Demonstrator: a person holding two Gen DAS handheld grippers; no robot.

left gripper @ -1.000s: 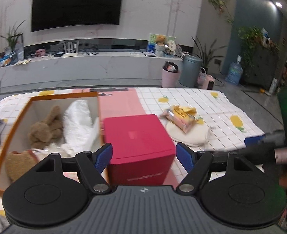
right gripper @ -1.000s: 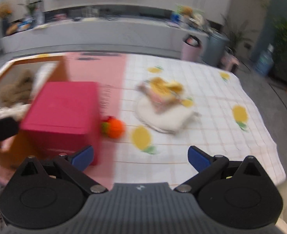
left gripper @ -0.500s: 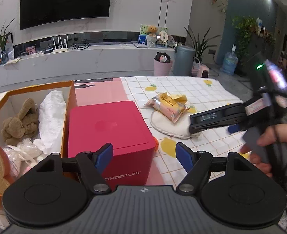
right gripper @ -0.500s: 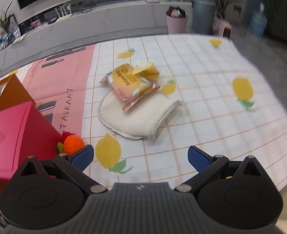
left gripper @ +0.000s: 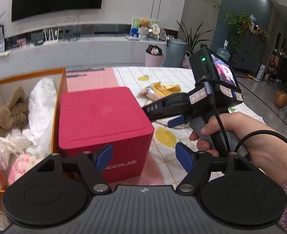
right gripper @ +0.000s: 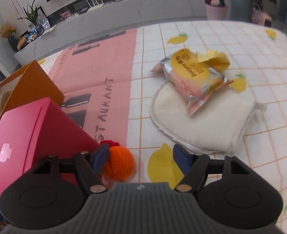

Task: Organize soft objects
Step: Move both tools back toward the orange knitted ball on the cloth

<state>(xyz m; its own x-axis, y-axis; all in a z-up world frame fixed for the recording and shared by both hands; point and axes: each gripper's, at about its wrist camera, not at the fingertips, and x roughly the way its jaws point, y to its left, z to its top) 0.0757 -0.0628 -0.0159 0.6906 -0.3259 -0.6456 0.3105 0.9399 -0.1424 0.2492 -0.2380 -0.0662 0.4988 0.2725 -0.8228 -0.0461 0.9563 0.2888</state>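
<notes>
Your right gripper (right gripper: 140,155) is the nearer tool to the loose items, its jaws spread wide and holding nothing, and the orange knitted ball (right gripper: 118,164) sits low and just left of centre between them, touching or almost touching the left blue fingertip (right gripper: 100,155) and tucked against the red box (right gripper: 36,128). The ball is round, so no axis to line up with; what matters is that it lies off to your left side of the gap, so you would likely need to shift left a little before closing. Ahead and to the right, the snack packet (right gripper: 194,78) lies on the white pad (right gripper: 202,124), its long axis running diagonally away to the upper left. Your left gripper (left gripper: 143,155) hangs wide and empty over the red box, beside the orange bin (left gripper: 62,89) where soft toys already sit
</notes>
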